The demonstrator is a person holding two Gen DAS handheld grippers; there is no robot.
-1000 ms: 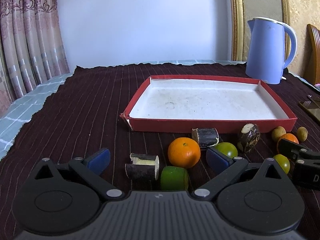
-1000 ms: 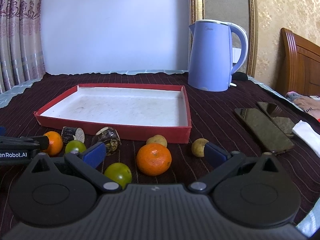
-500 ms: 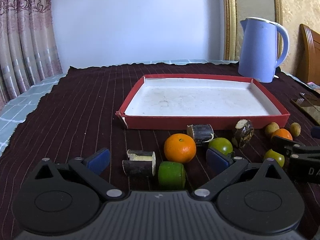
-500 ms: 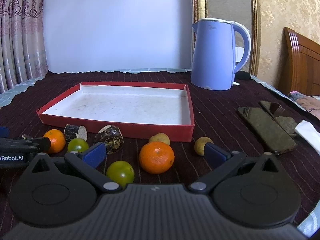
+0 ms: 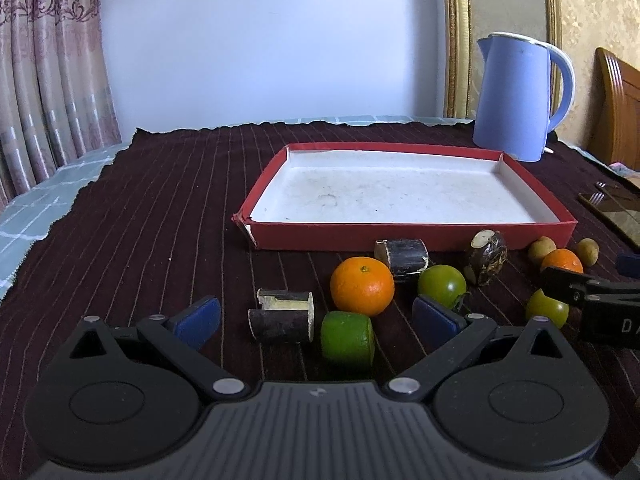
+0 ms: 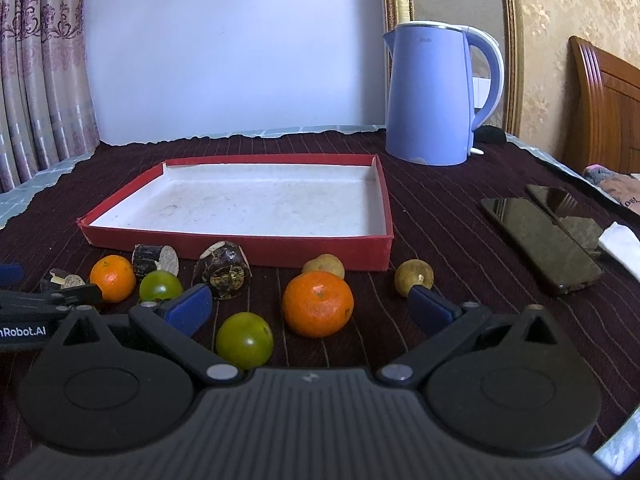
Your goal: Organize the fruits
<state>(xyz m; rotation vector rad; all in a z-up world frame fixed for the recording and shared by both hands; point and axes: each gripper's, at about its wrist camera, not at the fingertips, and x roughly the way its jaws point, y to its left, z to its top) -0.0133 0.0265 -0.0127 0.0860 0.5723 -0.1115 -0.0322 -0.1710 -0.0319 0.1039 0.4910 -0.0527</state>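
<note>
- Tablecloth: dark, striped, carrying every item. The blue kettle stands behind the tray; two phones lie well off to the right.
- Red tray: shallow, white floor, nothing in it. Its long axis runs left to right across both views. No fruit has been placed, so I judge the task not yet begun in effect.
- Change over the last second: in both wrist views the tray and fruit now sit slightly farther and lower in frame than a second ago, consistent with both grippers drawing back a little or rising. No fruit has moved. Meaning: this is positioning only, with no progress on sorting.
- Left gripper: jaws wide apart, holding nothing. The cane pieces and cut green fruit lie between its pads.
- Right gripper: jaws wide apart, holding nothing. An orange and a green fruit lie between its pads.
- Fruits: all on the cloth in a loose row just in front of the tray's near wall. A second orange sits beside another green fruit.
- Dark cane pieces: the front one, seen from the left wrist, lies with its long axis left to right, pale cut end facing right.
- Small brown fruits: nearest the tray's right corner.
</note>
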